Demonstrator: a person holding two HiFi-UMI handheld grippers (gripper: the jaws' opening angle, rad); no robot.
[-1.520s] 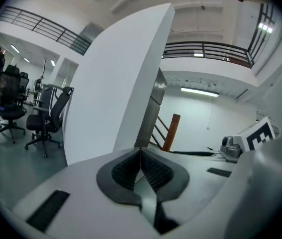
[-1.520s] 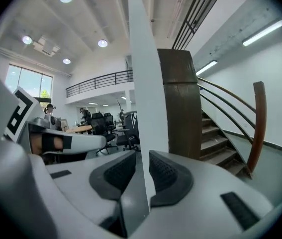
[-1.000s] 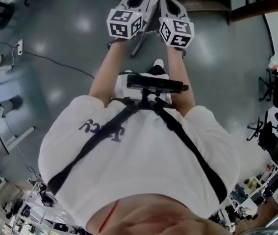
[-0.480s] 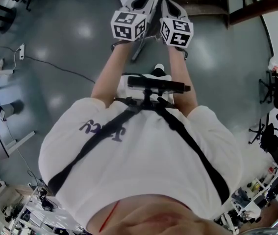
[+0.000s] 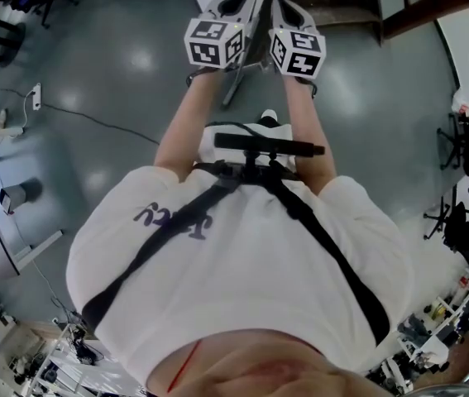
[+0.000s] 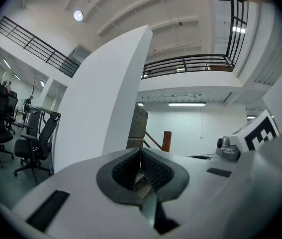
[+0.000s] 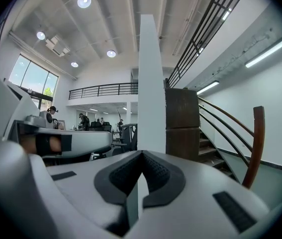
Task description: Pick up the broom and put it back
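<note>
My left gripper (image 5: 236,1) and right gripper (image 5: 289,7) are held out side by side at chest height, each with its marker cube on top. A thin grey rod (image 5: 232,85) slants across the floor below and between them; I cannot tell whether it is the broom. In the left gripper view the left gripper (image 6: 141,156) has its ribbed pads together with nothing between them. The right gripper (image 7: 141,159) is likewise shut and holds nothing. Both point level at a white pillar (image 6: 106,98).
The white pillar (image 7: 150,83) stands just ahead, with a dark wooden post (image 7: 183,123) and a staircase (image 7: 215,156) to its right. Office chairs (image 6: 34,143) stand at the left. A cable (image 5: 93,110) runs over the grey floor, and more chairs (image 5: 466,151) are at the right.
The left gripper has risen slightly. The right gripper has kept its place. Nothing was taken hold of or let go.
</note>
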